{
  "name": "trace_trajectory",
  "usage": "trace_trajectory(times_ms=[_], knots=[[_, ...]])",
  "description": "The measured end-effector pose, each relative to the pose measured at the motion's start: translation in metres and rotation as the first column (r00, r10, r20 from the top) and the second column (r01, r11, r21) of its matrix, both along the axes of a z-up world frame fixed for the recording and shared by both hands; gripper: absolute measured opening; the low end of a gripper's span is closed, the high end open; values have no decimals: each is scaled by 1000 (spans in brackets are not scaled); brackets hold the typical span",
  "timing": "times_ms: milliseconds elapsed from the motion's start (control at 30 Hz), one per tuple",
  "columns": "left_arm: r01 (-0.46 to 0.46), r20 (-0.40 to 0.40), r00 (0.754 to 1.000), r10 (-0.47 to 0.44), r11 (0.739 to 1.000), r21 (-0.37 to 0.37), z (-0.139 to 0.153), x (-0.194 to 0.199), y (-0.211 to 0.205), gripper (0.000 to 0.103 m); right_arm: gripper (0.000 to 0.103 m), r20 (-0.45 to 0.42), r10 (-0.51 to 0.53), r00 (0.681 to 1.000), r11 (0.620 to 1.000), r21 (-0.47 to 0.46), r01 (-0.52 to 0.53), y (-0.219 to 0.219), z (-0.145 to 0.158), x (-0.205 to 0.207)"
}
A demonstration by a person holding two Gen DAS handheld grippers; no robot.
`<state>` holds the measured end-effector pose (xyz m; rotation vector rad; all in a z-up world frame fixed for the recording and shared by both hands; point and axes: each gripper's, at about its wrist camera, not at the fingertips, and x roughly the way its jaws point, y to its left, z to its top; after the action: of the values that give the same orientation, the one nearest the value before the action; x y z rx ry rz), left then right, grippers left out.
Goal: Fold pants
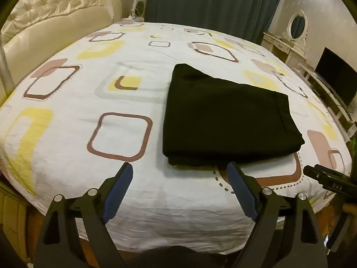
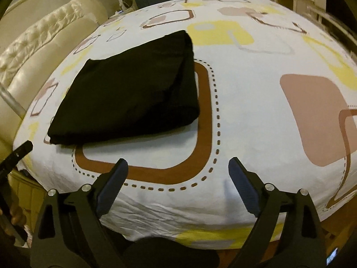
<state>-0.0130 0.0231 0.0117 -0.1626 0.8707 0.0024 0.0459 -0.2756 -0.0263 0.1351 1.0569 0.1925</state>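
Note:
The black pants (image 1: 227, 116) lie folded into a flat rectangle on the bed, right of centre in the left wrist view and upper left in the right wrist view (image 2: 131, 91). My left gripper (image 1: 179, 169) is open and empty, hovering over the sheet just short of the pants' near edge. My right gripper (image 2: 178, 165) is open and empty, over the sheet to the right of the pants. The right gripper's tip shows at the right edge of the left wrist view (image 1: 323, 176). The left gripper's tip shows at the left edge of the right wrist view (image 2: 17, 154).
The bed has a white sheet (image 1: 89, 89) printed with brown and yellow squares. A cream tufted headboard (image 1: 55, 17) stands at the left. Dark curtains (image 1: 212, 2), a white dresser with oval mirror (image 1: 294, 29) and a dark screen (image 1: 334, 76) stand beyond the bed.

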Motion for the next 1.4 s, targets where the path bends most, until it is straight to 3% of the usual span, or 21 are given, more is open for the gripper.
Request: trace_trajectory(times_ms=[300, 1033, 1400], knots=[[-25, 64, 998, 24, 999, 20, 13, -10, -1, 85, 93, 87, -28, 996, 999, -33, 31, 10, 13, -7], [-28, 79, 997, 26, 999, 30, 13, -8, -5, 86, 94, 96, -69, 993, 997, -24, 71, 5, 8, -9], [-26, 93, 996, 18, 997, 79, 13, -9, -10, 86, 94, 100, -72, 992, 997, -19, 75, 2, 9, -7]])
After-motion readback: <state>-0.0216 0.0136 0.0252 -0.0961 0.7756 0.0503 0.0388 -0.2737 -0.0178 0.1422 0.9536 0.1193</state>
